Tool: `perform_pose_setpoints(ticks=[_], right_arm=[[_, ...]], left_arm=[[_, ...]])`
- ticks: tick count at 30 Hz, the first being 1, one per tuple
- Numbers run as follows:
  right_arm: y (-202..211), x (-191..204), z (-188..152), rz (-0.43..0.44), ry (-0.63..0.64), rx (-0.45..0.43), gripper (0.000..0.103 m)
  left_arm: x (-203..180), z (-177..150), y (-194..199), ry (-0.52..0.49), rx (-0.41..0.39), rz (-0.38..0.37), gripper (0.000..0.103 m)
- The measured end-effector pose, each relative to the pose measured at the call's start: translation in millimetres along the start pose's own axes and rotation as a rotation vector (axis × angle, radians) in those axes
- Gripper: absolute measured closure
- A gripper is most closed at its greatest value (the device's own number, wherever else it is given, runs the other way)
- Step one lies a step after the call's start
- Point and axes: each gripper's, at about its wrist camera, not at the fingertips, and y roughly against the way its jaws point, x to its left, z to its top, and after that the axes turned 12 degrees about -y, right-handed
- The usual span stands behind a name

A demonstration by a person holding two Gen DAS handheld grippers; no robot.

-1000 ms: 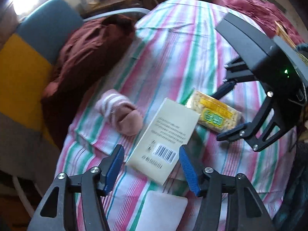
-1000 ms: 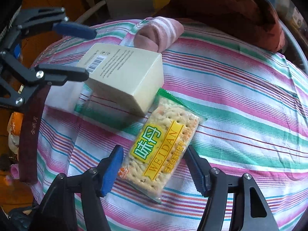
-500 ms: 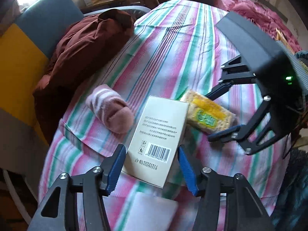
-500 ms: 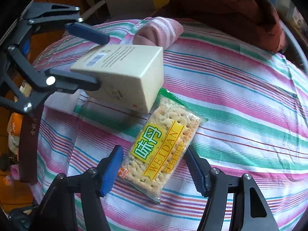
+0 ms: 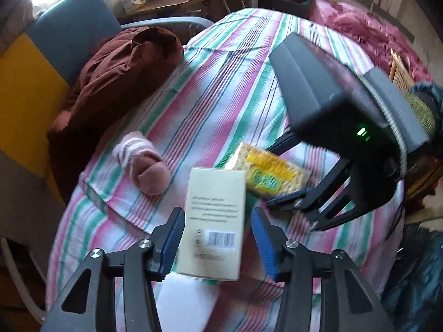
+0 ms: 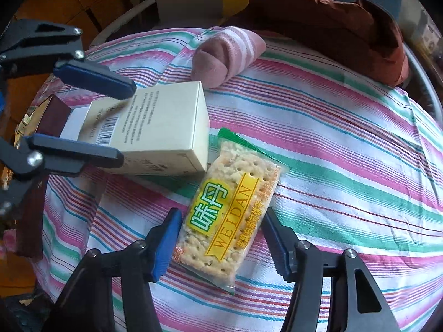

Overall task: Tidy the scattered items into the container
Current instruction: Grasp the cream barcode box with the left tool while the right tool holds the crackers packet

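A cream box (image 5: pixel 216 221) with a barcode is clamped in my left gripper (image 5: pixel 217 215), and its gripped end is raised off the striped cloth (image 5: pixel 221 96). The right wrist view shows the left gripper (image 6: pixel 124 123) with a finger on each side of the cream box (image 6: pixel 166 127). A cracker packet (image 6: pixel 229 207) lies flat on the cloth between the jaws of my right gripper (image 6: pixel 221 215). Those jaws are closing, with a small gap left at the right pad. A rolled pink striped sock (image 5: pixel 144 166) lies left of the box.
A maroon garment (image 5: pixel 116 74) is heaped on a blue and yellow chair (image 5: pixel 63 41) at the table's far left edge. A flat white item (image 5: pixel 188 298) lies under the box. A pink bedspread (image 5: pixel 368 33) and a cluttered desk (image 5: pixel 171 0) stand behind.
My left jaws have narrowed onto the cream box and tipped it up off the cloth. My right jaws have drawn in around the cracker packet, which has not moved.
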Motion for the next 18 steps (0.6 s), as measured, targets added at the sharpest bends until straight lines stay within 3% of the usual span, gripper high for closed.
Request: perform_pose_setpoints(ticks=[3,6,10,13,18], right_arm=[[2.4,-3.0,2.0,-0.009,0.009,0.003,0.042],[5.2,-7.0,4.0,-0.013,0.017,0.006,0.042],[8.2,-13.5,6.8,-0.011,0.023,0.009,0.041],[10.1,-17.9,9.0,-0.011,0.027,0.009,0.040],[15.2,-27.0,11.7,-0.020,0.027,-0.004,0.042]], left_arm=[[2.6,-3.3,-11.0,-0.006,0.039,0.002,0.051],[4.7,-7.1,-20.2,0.010,0.056,-0.068,0.051],[-4.6,-10.0,-30.7,-0.001,0.076,-0.058,0.052],[-2.5,-13.7,-28.7,0.061,0.052,-0.057,0.053],[-4.9,-32.9,2.7,0.231,-0.025,0.023,0.053]])
